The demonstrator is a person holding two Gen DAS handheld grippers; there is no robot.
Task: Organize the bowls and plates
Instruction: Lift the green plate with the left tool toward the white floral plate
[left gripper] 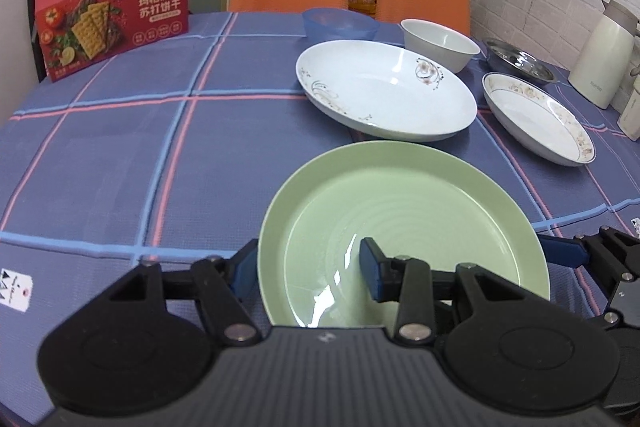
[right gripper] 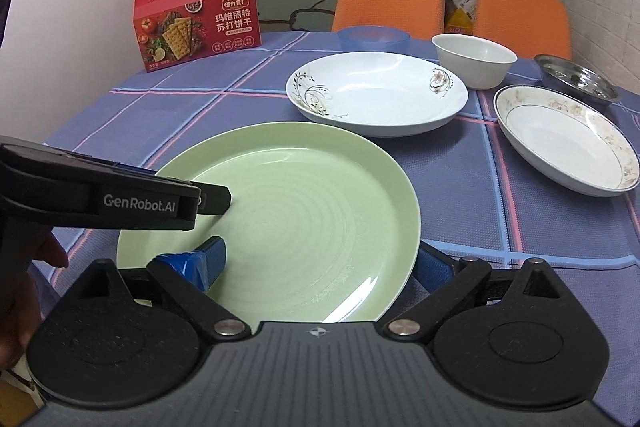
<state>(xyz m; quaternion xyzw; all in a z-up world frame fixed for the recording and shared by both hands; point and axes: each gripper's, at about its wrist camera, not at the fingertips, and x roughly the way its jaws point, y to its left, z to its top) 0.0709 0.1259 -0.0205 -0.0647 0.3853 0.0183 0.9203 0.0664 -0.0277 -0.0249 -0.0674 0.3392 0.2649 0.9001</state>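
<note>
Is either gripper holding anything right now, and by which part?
Cannot be told for sure: the left gripper straddles the left rim of the green plate, the right gripper its right rim with wide jaws; no firm clamp shows.

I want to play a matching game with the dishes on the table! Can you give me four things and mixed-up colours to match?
Things:
1. big plate at the front
2. cracker box
3. small bowl by the chairs
4. shiny dish at the far right

Colours:
A. red
B. silver
C. white
D. green

Pairs: 1-D, 2-A, 3-C, 4-B
</note>
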